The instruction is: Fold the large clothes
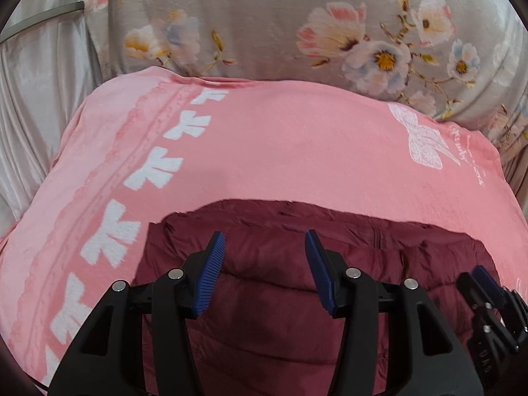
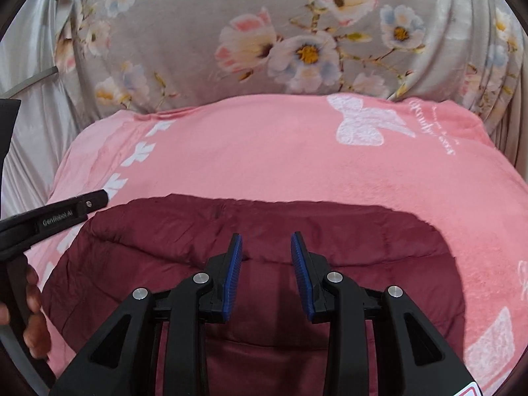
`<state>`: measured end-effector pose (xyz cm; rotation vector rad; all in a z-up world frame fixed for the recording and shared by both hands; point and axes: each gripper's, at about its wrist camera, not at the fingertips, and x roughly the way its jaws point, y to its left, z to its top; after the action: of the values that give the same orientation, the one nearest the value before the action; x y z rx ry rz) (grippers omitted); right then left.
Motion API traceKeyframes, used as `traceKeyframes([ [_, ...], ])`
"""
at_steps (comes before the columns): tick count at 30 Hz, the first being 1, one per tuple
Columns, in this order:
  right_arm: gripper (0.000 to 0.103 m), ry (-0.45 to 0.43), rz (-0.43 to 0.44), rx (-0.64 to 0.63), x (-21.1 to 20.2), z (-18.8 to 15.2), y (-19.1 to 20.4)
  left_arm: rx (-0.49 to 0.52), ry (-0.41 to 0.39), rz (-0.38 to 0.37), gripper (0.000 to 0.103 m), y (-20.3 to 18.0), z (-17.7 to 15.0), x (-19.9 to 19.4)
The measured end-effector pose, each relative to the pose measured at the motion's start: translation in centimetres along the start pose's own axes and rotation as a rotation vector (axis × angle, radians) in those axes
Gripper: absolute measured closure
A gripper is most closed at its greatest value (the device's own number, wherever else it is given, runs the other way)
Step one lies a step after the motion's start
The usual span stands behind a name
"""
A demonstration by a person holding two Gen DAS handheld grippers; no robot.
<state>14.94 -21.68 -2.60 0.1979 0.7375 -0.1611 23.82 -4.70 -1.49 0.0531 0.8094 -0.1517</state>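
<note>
Two hand-held grippers, left [image 1: 265, 272] and right [image 2: 266, 275], gape empty above one maroon jacket [image 2: 264, 231].

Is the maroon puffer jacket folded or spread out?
Folded: the maroon quilted puffer jacket forms a compact block on the pink blanket, no sleeves showing.

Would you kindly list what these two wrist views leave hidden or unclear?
- Near part of the maroon jacket: both views, covered by the gripper frames and cut by the bottom edge.
- Script on the pink blanket: too small to read.
- Right gripper in the left view: cut by the edge.
</note>
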Motion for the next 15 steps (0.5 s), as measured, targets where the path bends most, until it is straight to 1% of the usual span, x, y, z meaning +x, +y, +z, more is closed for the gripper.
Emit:
traceKeyframes([
  [3, 0.071, 0.04, -0.008, 0.014, 1.8, 0.1, -0.7, 0.007, 0.038, -0.006, 0.054, -0.6, -0.9, 1.3],
  [6, 0.071, 0.088, -0.012, 0.026, 3.9, 0.1, -1.1, 0.01, 0.059, -0.001, 0.054, -0.9, -1.5, 2.3],
  [7, 0.076, 0.098, -0.016, 0.028, 4.2, -0.1, -1.0, 0.01, 0.067, 0.0, 0.054, -0.9, -1.7, 2.7],
  [8, 0.084, 0.106, -0.016, 0.029, 4.7, -0.2, -1.0, 0.011, 0.073, 0.0, 0.054, -0.9, -1.8, 3.0],
  [10, 0.102, 0.122, 0.005, 0.029, 5.4, -0.3, -1.0, 0.013, 0.084, 0.009, 0.054, -0.9, -1.9, 3.7],
  [12, 0.102, 0.111, 0.007, 0.036, 5.5, 0.0, -0.9, 0.014, 0.094, 0.014, 0.054, -0.7, -1.9, 4.3],
  [15, 0.103, 0.047, 0.005, 0.031, 4.8, 1.4, -0.7, 0.011, 0.094, 0.027, 0.054, -0.5, -1.4, 4.8],
])
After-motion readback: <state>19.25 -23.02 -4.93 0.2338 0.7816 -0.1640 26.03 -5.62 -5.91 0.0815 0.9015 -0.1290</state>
